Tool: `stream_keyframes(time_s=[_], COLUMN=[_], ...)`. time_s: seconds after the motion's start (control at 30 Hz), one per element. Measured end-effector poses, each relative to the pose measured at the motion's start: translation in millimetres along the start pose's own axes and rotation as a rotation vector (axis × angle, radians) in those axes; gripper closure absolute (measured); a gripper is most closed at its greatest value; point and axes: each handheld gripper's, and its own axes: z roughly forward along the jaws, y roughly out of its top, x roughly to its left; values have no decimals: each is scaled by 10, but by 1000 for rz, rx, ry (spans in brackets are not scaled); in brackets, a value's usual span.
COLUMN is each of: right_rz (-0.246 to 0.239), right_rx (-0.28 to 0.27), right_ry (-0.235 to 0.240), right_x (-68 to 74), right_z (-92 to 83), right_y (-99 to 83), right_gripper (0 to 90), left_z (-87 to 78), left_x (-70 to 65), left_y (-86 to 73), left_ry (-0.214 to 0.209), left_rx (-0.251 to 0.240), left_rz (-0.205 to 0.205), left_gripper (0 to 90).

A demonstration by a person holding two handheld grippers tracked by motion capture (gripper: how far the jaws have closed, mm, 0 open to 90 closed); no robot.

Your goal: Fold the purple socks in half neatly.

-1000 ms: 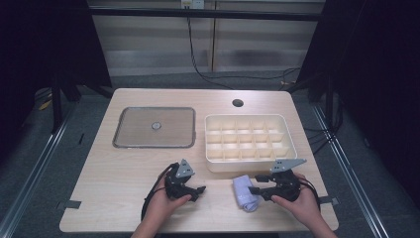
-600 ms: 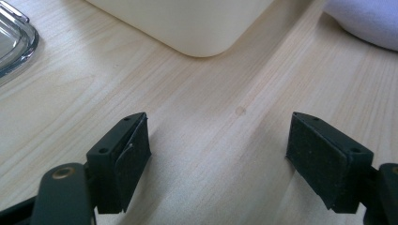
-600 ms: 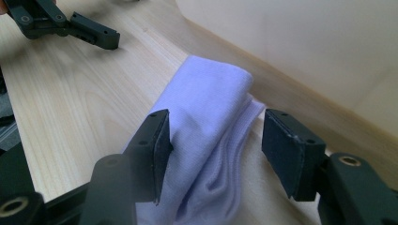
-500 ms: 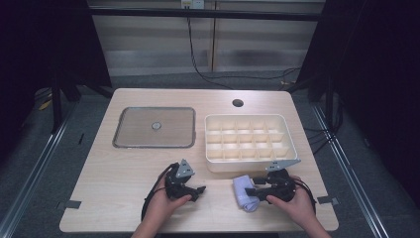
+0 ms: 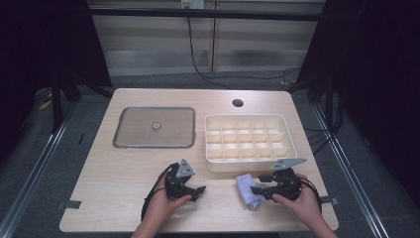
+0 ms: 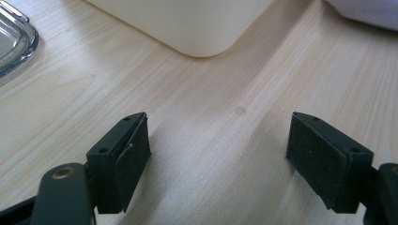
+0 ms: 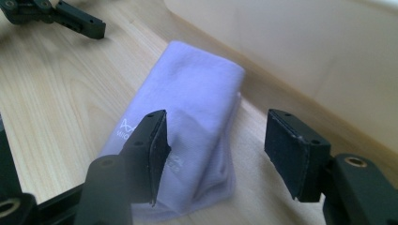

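Note:
A folded lavender cloth (image 5: pixel 246 186) (image 7: pixel 197 103) lies on the wooden table just in front of the cream divided box (image 5: pixel 247 166). My right gripper (image 5: pixel 256 191) (image 7: pixel 216 140) points left at the cloth's near end. Its jaws have just been opening. The cloth's end lies between and under them, and the pads do not press on it. My left gripper (image 5: pixel 200 190) (image 6: pixel 216 140) rests low on the table to the cloth's left. It is open over bare wood.
A clear flat tray (image 5: pixel 154 127) with a small knob lies at the back left. The divided box (image 7: pixel 305 47) (image 6: pixel 197 28) is close behind both grippers. A cable hole (image 5: pixel 237 103) sits near the table's far edge.
The right hand has shifted slightly beside the cloth and its jaws stand a little wider. The left hand and the cloth have stayed put.

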Motion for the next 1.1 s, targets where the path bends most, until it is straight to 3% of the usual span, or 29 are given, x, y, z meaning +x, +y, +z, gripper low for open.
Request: stream_keyframes(time_s=[0.07, 0.17, 0.3, 0.9, 1.1], right_rz=[10, 57, 99, 177, 191], right_rx=[3, -9, 28, 151, 183], right_ry=[-17, -1, 22, 85, 83], right_x=[-13, -42, -54, -47, -38], right_z=[-22, -55, -39, 124, 143], right_y=[29, 75, 121, 136, 165], right_gripper=[393, 385, 376, 423, 443], left_z=[1, 2, 1, 0, 2], left_x=[-2, -2, 0, 0, -2], left_y=[0, 0, 0, 0, -1], left_ry=[-1, 0, 0, 0, 0], left_rx=[-1, -2, -2, 0, -3], left_rz=[-2, -3, 0, -1, -3], left_gripper=[213, 214, 214, 213, 214])
